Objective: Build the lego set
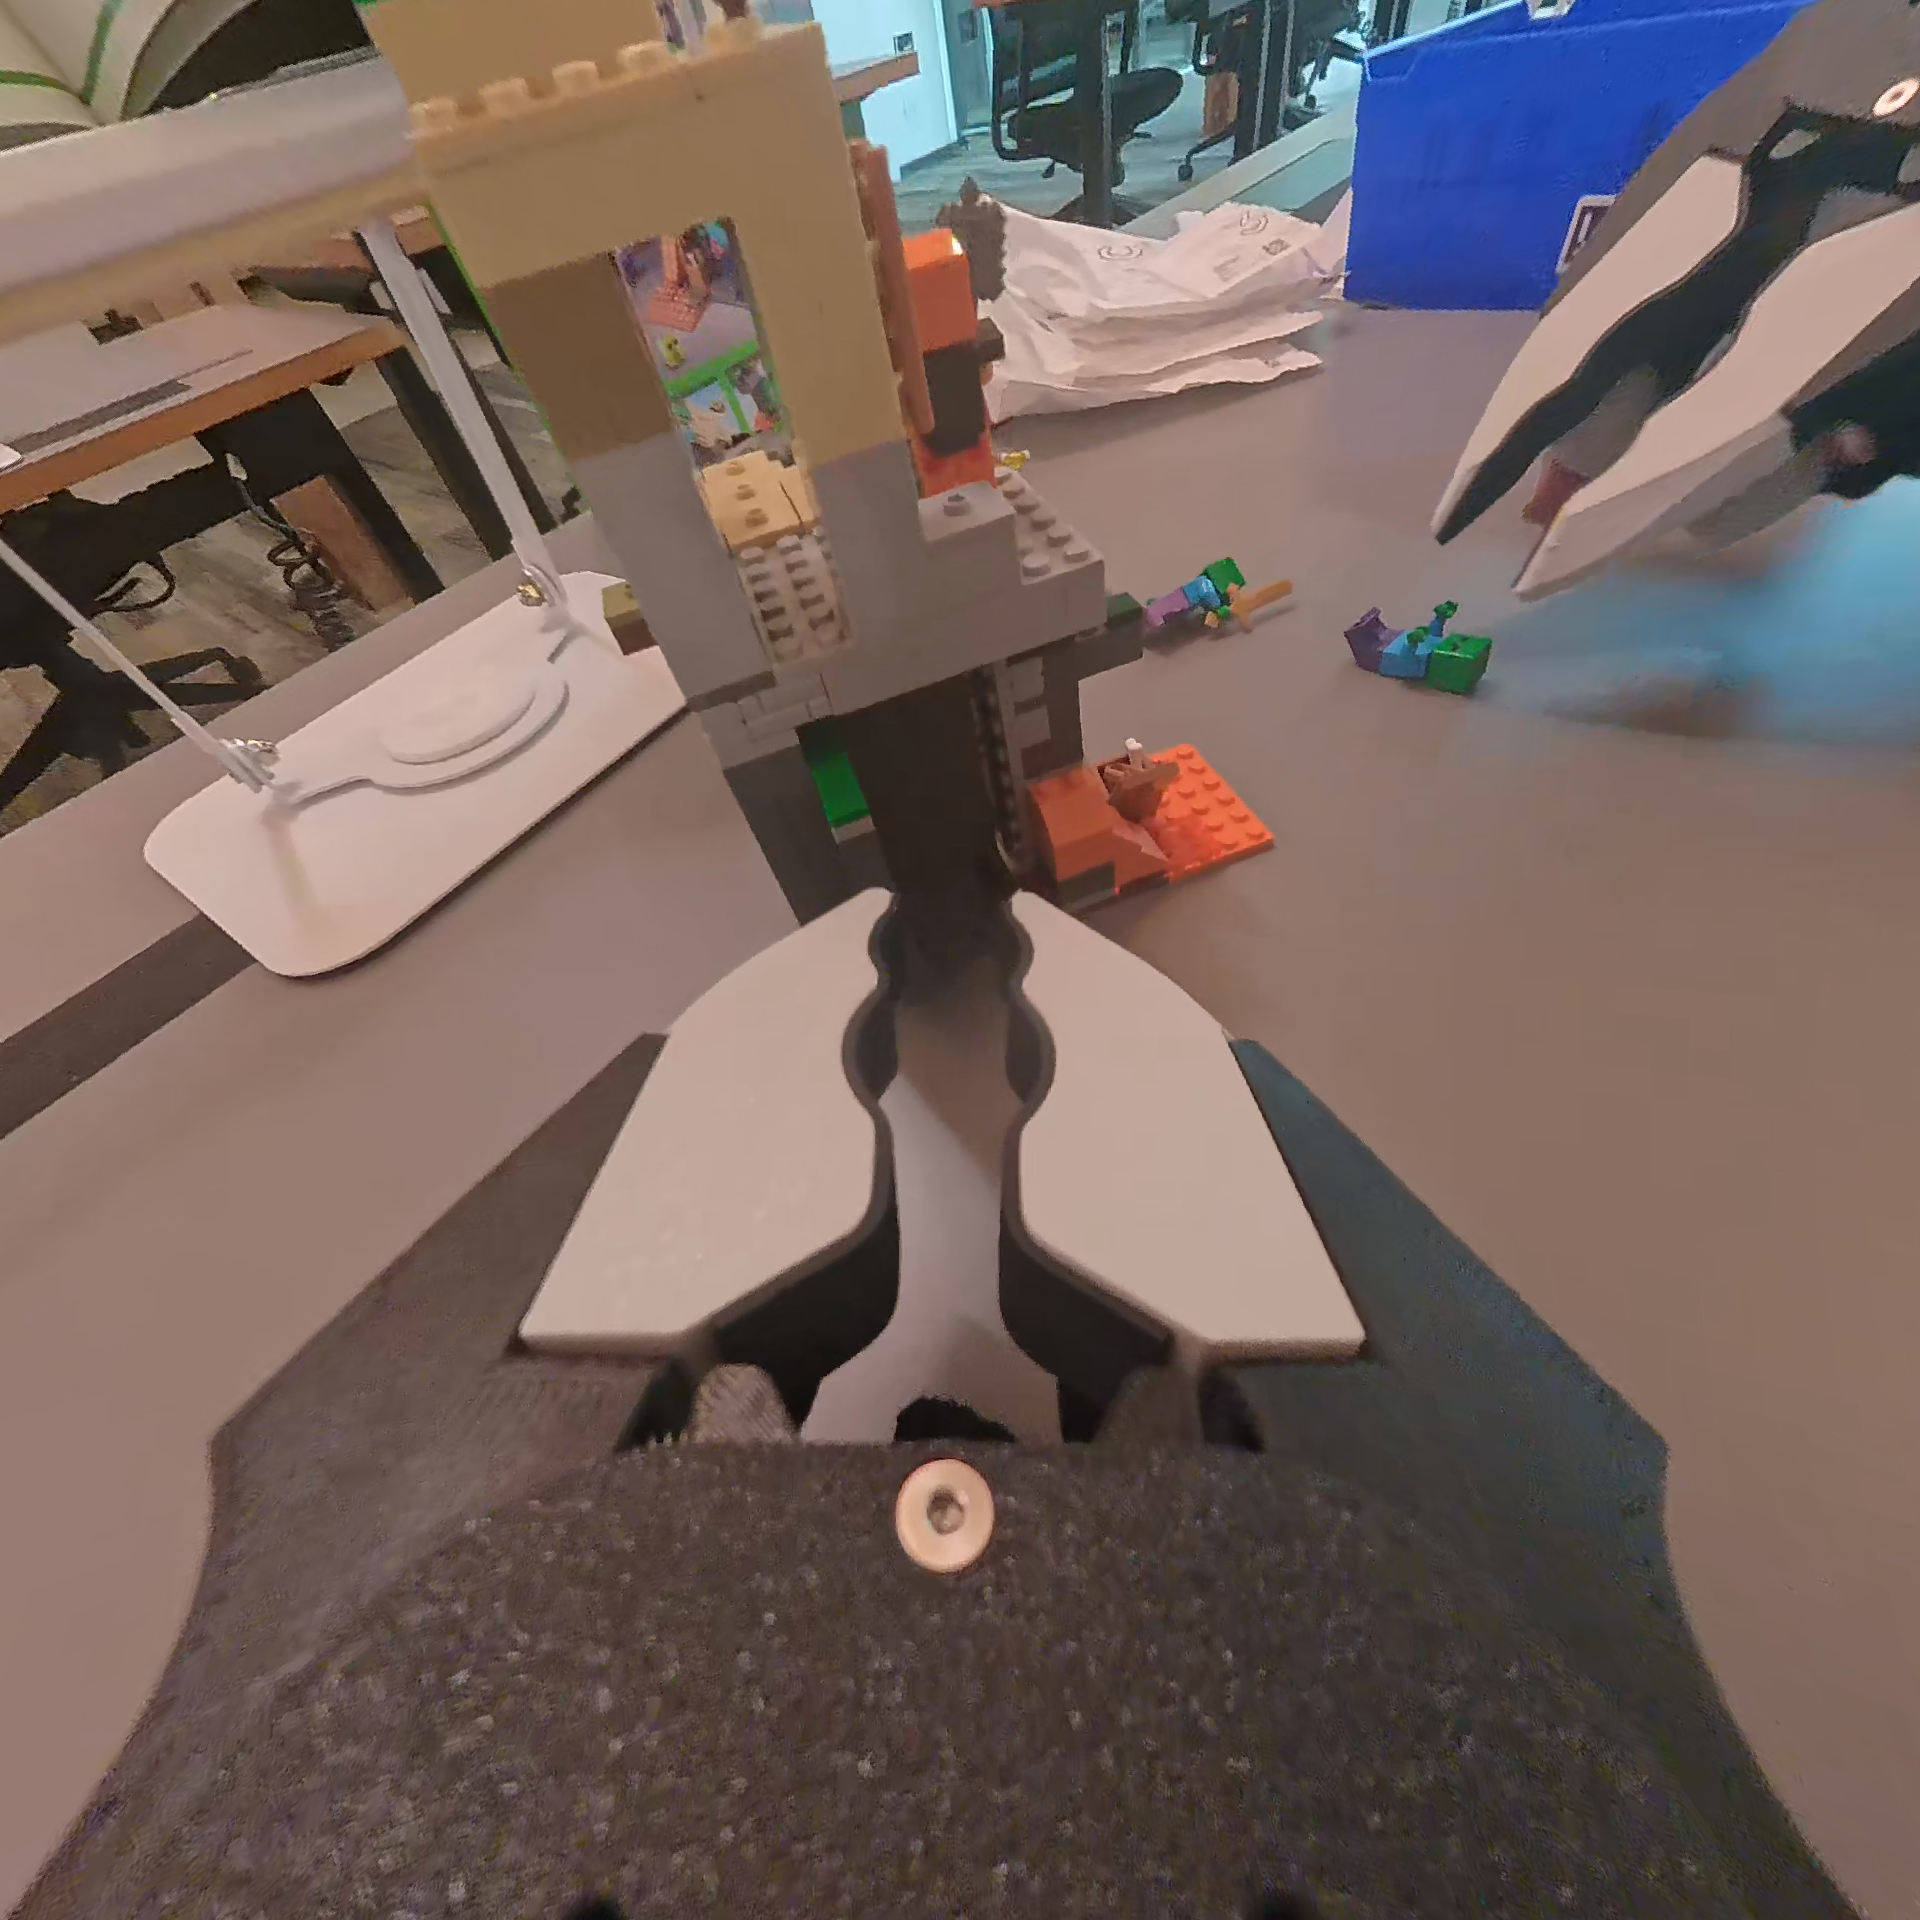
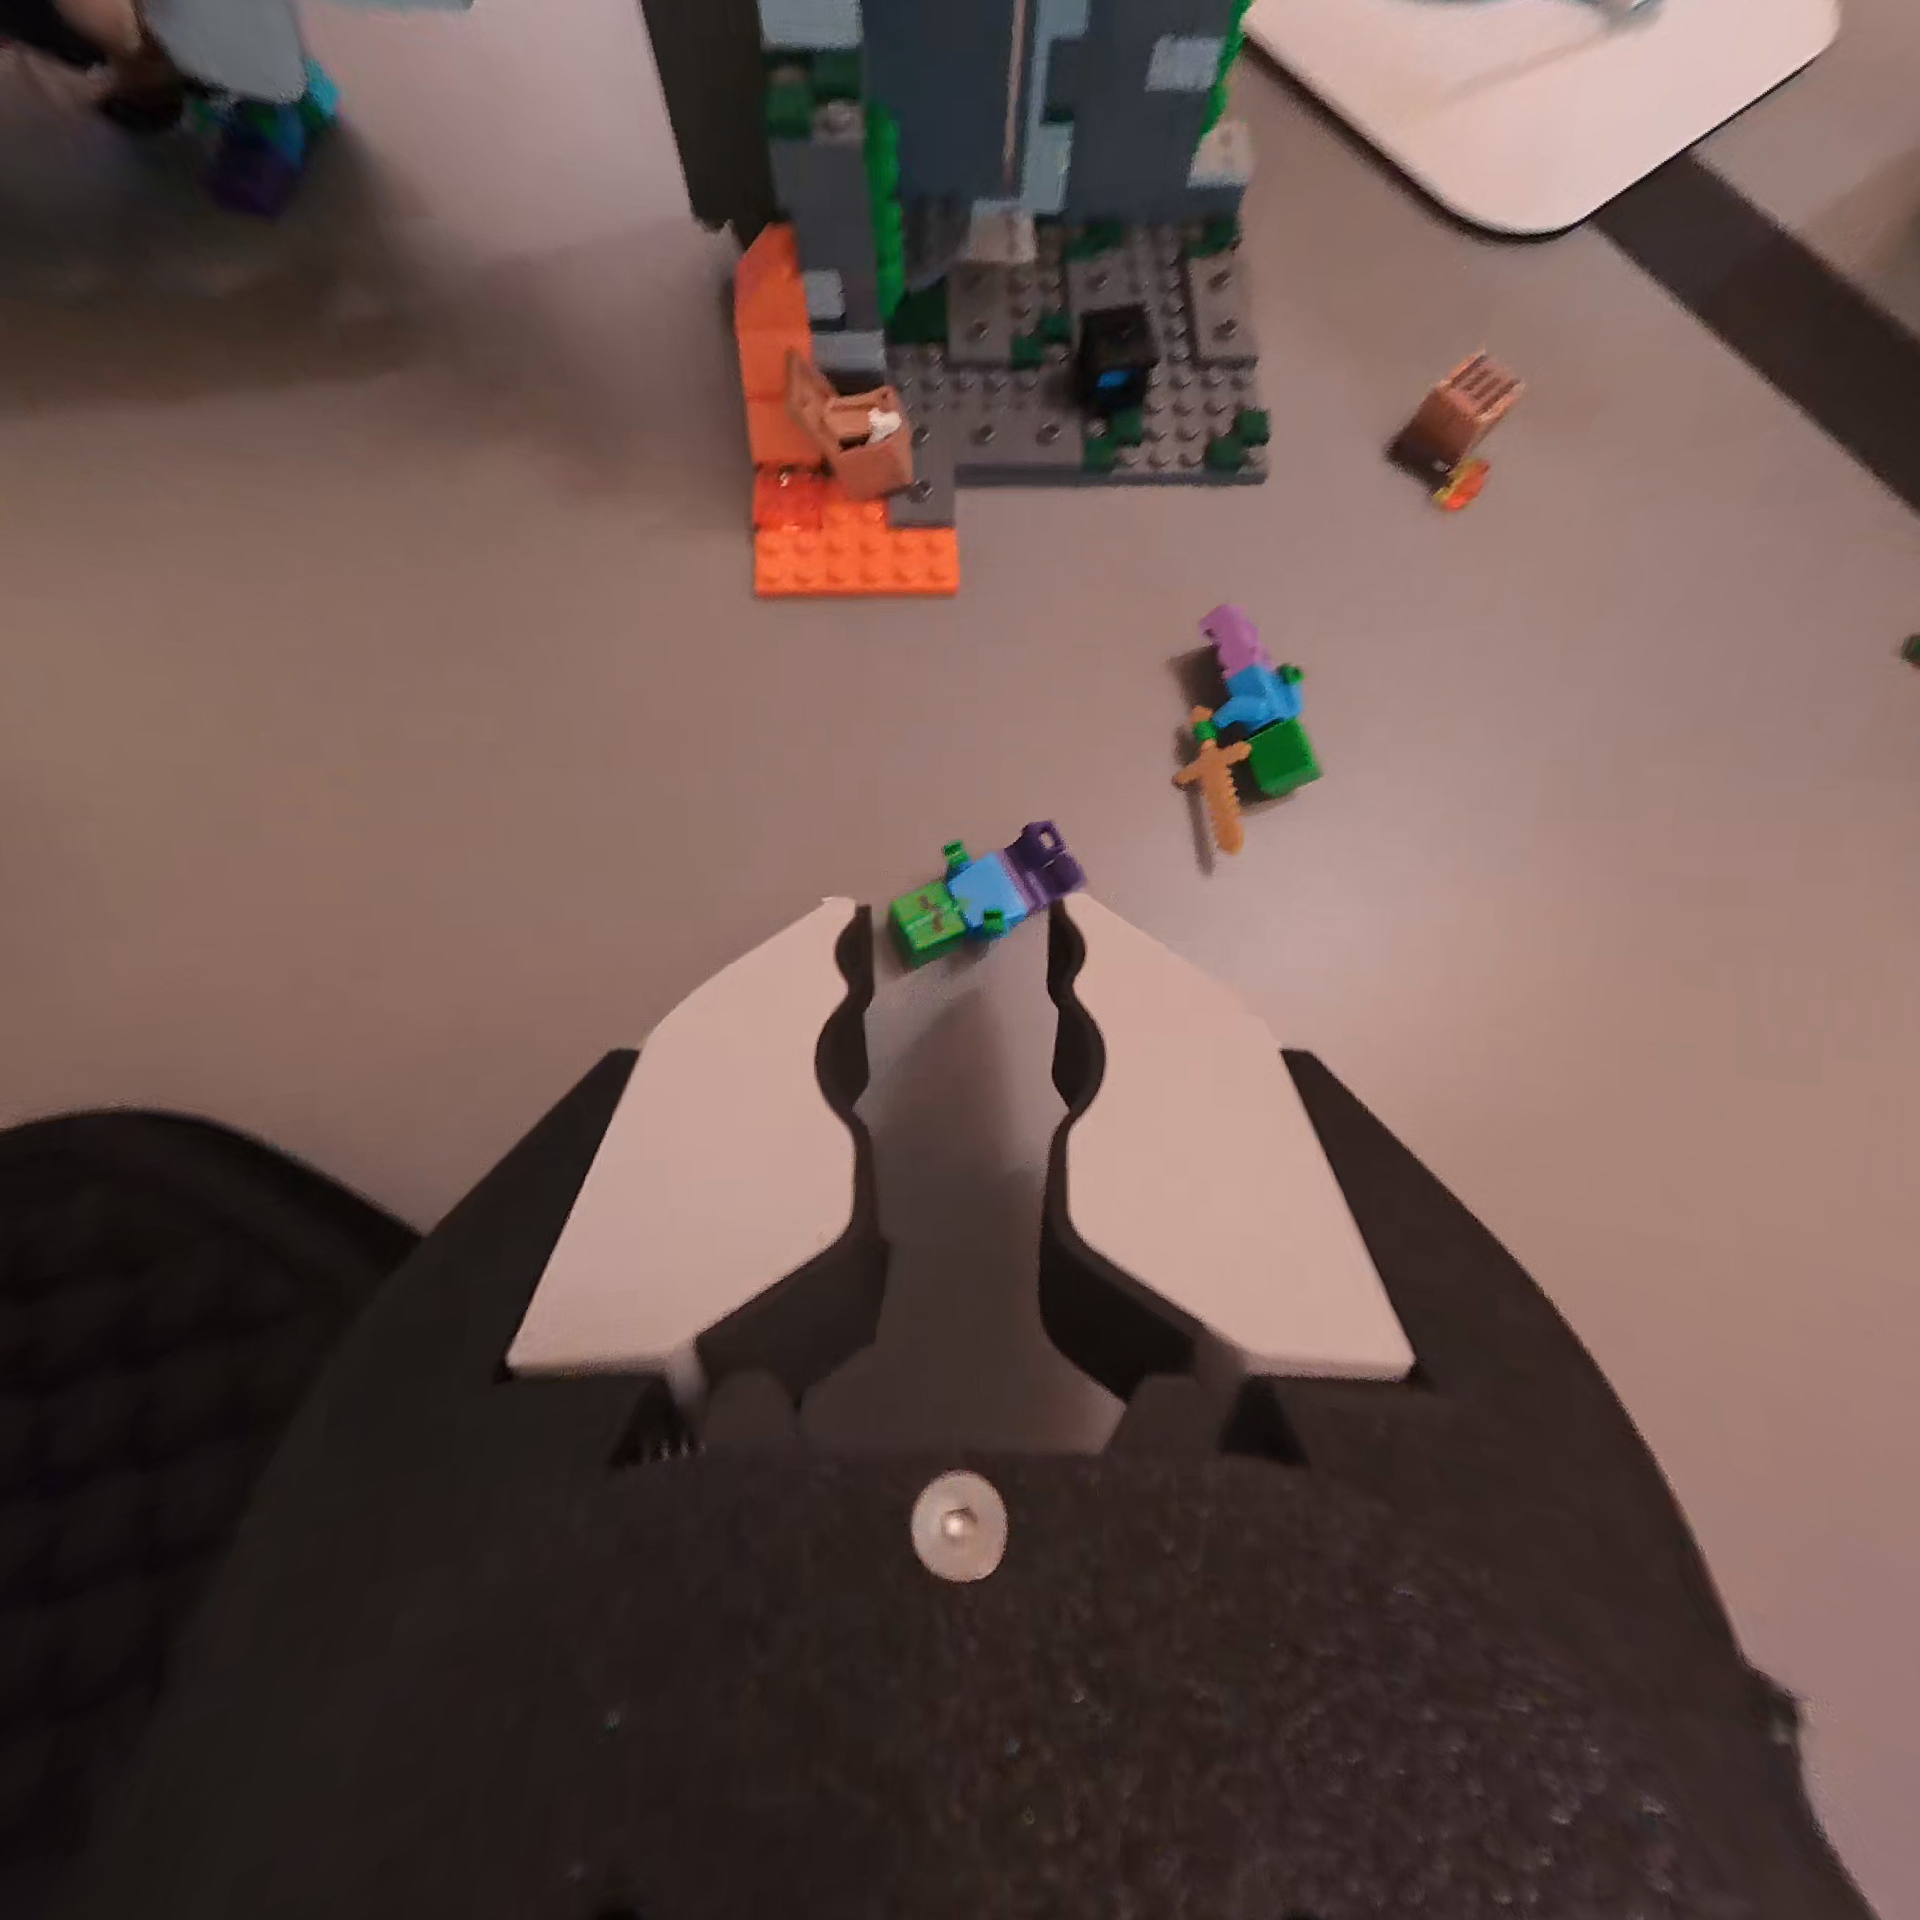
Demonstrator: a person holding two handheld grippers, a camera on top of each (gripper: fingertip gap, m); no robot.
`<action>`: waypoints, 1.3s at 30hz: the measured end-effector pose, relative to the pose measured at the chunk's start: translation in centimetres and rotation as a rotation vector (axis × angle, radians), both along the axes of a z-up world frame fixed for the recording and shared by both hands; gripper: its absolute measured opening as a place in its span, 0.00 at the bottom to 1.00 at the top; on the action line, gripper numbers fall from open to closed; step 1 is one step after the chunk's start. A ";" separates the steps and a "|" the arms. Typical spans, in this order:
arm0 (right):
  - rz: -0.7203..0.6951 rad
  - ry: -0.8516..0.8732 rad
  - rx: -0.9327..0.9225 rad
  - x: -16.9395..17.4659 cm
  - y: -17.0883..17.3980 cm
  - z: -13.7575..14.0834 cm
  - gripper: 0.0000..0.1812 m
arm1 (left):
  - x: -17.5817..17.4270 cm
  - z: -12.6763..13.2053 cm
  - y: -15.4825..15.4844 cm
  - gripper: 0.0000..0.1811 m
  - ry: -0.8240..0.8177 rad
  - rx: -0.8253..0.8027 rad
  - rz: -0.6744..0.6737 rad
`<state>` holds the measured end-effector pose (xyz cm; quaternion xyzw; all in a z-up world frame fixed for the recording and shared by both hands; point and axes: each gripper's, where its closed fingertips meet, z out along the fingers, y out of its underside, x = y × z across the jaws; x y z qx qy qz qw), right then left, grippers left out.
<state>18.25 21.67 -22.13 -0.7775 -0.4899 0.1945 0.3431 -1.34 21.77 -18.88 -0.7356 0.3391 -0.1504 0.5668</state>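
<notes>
Left gripper (image 1: 940,925): jaws nearly closed on the lego tower (image 1: 831,582) base. Right gripper (image 2: 954,914): jaws apart, empty, above a green minifigure (image 2: 982,894) lying on the worktop (image 2: 416,727).

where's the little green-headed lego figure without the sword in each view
Left wrist view: the small green-headed, blue-bodied lego figure lies on the grey table, right of centre, below the right gripper.
Right wrist view: the same figure lies at the centre, just beyond the open fingertips.
Shared landmark: the flat orange studded lego plate at the tower's foot.
</notes>
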 end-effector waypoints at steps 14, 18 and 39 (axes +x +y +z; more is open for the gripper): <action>-0.033 -0.141 0.053 -1.2 0.8 -2.7 0.11 | -0.2 -0.5 0.0 0.08 0.041 -0.015 0.009; -0.056 0.004 -0.058 -3.7 -0.7 -1.6 0.11 | 1.2 -0.9 -0.8 0.09 0.066 -0.019 -0.064; -0.175 0.828 -0.659 -14.9 -4.5 6.7 0.11 | 4.9 3.8 -4.3 0.18 0.207 0.428 -0.158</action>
